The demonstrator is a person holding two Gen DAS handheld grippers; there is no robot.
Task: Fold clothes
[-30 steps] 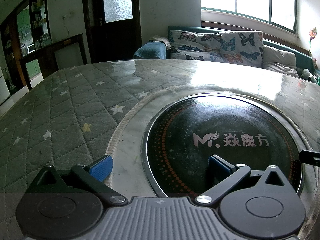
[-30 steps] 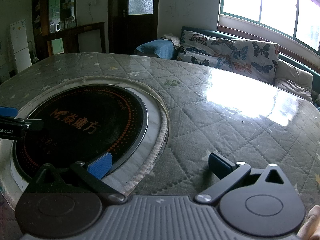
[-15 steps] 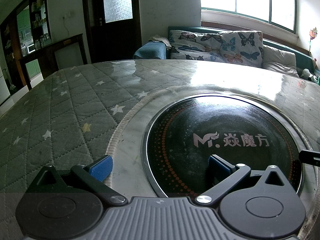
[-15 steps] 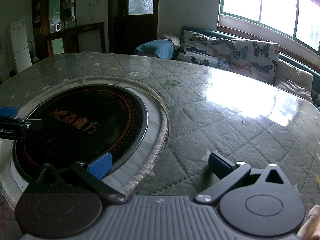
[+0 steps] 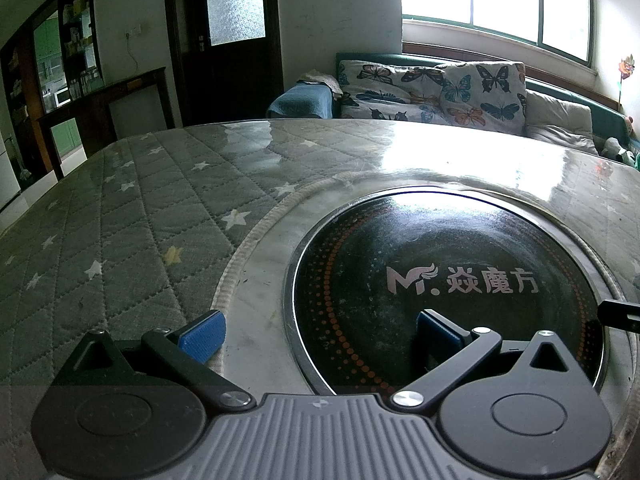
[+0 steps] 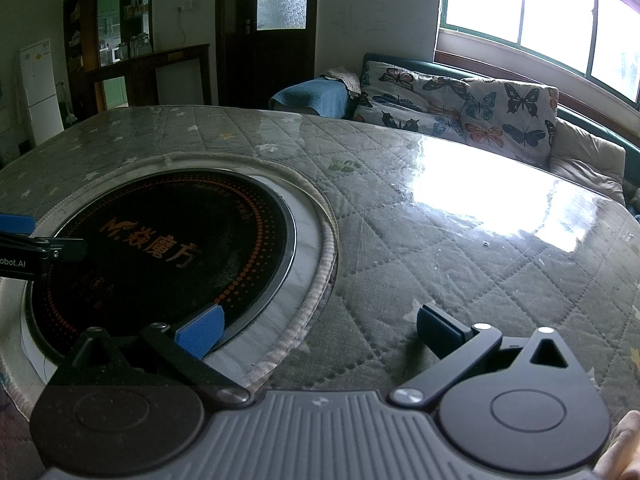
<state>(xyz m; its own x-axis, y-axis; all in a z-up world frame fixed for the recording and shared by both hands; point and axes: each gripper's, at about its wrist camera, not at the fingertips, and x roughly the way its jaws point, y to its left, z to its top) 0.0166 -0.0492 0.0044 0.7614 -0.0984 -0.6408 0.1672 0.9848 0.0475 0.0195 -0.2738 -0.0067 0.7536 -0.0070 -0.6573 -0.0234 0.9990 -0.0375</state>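
Your left hand-held gripper point(image 5: 316, 330) and right hand-held gripper point(image 6: 316, 330) both gape, released, over the table point(image 5: 132, 216). The sofa point(image 6: 460, 108) stays half hidden behind its far edge.

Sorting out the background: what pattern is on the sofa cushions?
Multicoloured butterflies on a pale ground; the cushions show best in the left wrist view.

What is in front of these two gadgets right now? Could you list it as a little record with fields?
surface: quilted star-pattern table cover under clear sheet
centre: round black cooktop set into the table
left gripper: open, holding nothing
right gripper: open, holding nothing
clothes: none visible on the table
background: butterfly-print sofa, window, dark door
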